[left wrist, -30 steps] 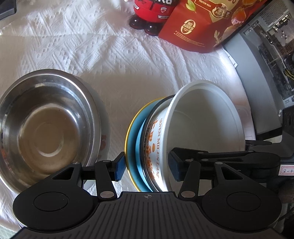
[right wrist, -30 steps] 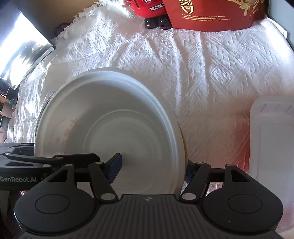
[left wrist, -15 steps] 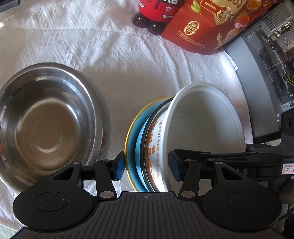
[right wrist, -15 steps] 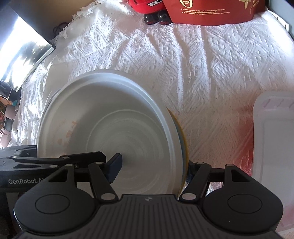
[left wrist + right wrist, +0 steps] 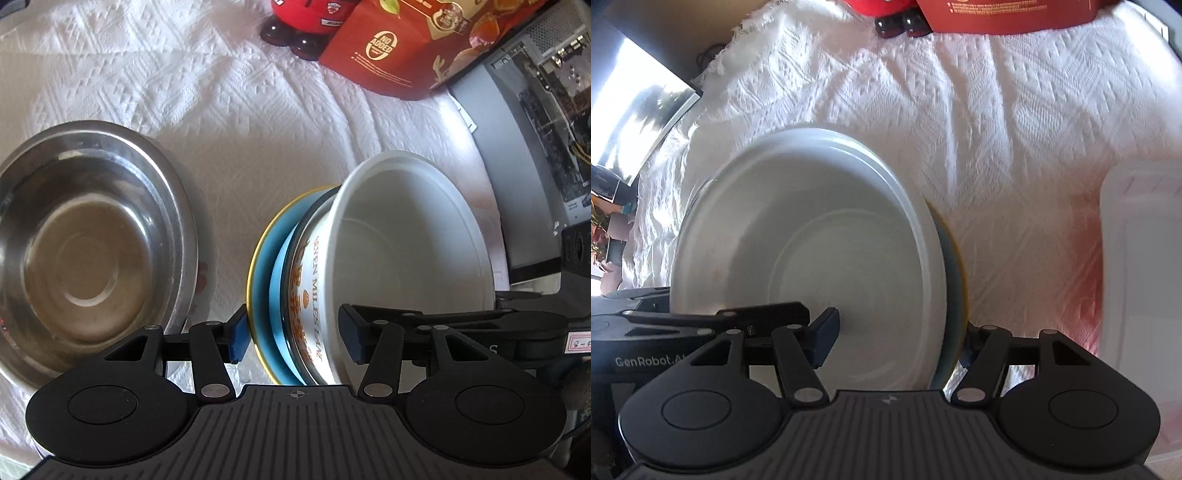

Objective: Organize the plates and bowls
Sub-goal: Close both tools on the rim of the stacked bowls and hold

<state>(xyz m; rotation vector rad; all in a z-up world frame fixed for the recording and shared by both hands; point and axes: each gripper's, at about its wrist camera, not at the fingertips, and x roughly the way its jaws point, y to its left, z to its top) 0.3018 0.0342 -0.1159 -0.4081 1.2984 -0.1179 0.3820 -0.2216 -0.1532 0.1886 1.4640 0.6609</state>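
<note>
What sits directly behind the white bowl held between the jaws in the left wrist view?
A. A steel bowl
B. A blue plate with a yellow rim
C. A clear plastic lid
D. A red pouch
B: the blue plate with its yellow rim is stacked against the outside of the white bowl, and both are clamped together by the left gripper.

Steel bowl left of nested stack — pouch behind.
</note>
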